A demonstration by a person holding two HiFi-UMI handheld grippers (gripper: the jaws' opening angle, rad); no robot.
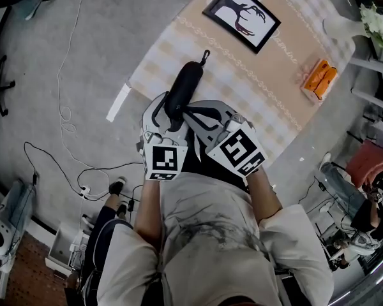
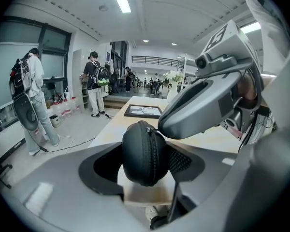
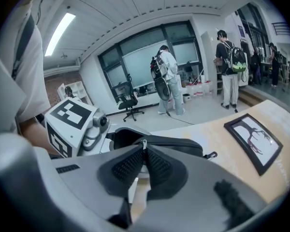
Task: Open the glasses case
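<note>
Left hand-held gripper (image 1: 171, 112); case (image 1: 186, 81) lengthwise away

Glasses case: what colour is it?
The glasses case is plain black; the left gripper view shows it best.

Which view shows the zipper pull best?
The right gripper view: the zipper pull sits dead centre, pinched by the right gripper, its jaws shut on it. The left gripper view shows mainly the zipper line down the case end, held by the left gripper. In the head view the grippers cover the pull.
</note>
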